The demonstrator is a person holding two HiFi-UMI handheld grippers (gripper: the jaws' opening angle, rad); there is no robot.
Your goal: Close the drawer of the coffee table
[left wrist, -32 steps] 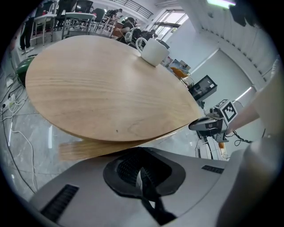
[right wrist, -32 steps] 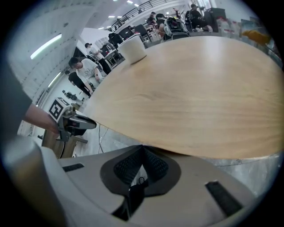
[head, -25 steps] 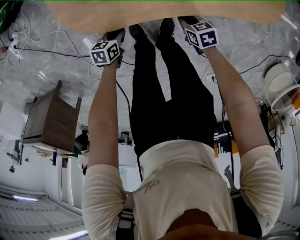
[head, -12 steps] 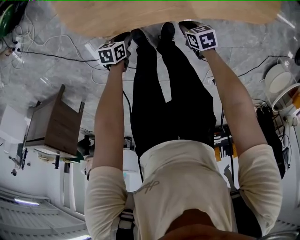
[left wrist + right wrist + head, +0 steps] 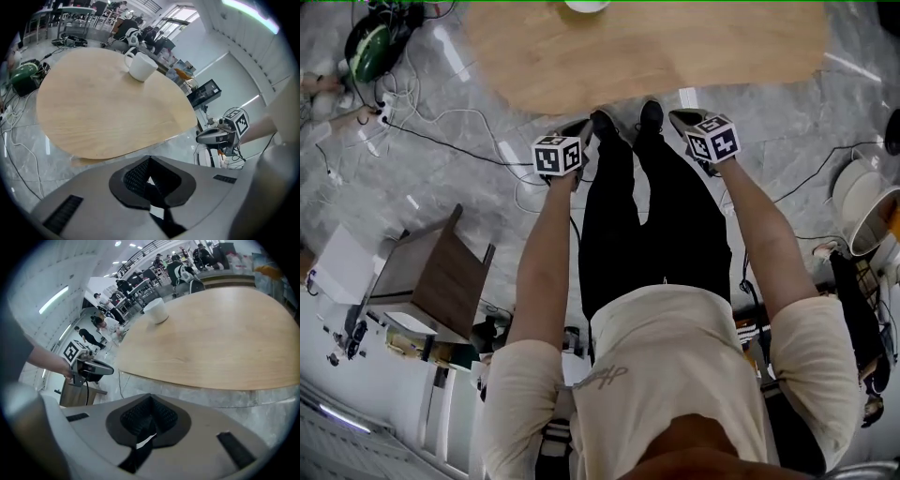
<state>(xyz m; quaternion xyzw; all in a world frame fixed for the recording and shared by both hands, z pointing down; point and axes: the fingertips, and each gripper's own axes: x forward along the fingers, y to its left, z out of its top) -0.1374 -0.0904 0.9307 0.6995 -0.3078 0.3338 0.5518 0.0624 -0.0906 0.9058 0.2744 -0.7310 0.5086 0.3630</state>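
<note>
The coffee table (image 5: pixel 647 52) has a light oval wooden top; no drawer shows in any view. A white cup (image 5: pixel 586 5) stands at its far side, also seen as the cup (image 5: pixel 140 65) and the cup (image 5: pixel 157 310). My left gripper (image 5: pixel 577 127) and right gripper (image 5: pixel 684 118) hover over the floor just short of the table's near edge, on either side of the person's shoes. Both are shut and hold nothing. The left gripper view looks across the tabletop (image 5: pixel 108 108) past its jaws (image 5: pixel 150 180); the right gripper view does likewise over the tabletop (image 5: pixel 215 338).
A dark brown side cabinet (image 5: pixel 431 277) stands at the left. Cables (image 5: pixel 441 141) trail over the grey marble floor, and a green object (image 5: pixel 370 47) lies at the far left. White round containers (image 5: pixel 862 202) sit at the right.
Both grippers have drawn back from the table's edge toward the person. More of the tabletop and a strip of floor before it now show.
</note>
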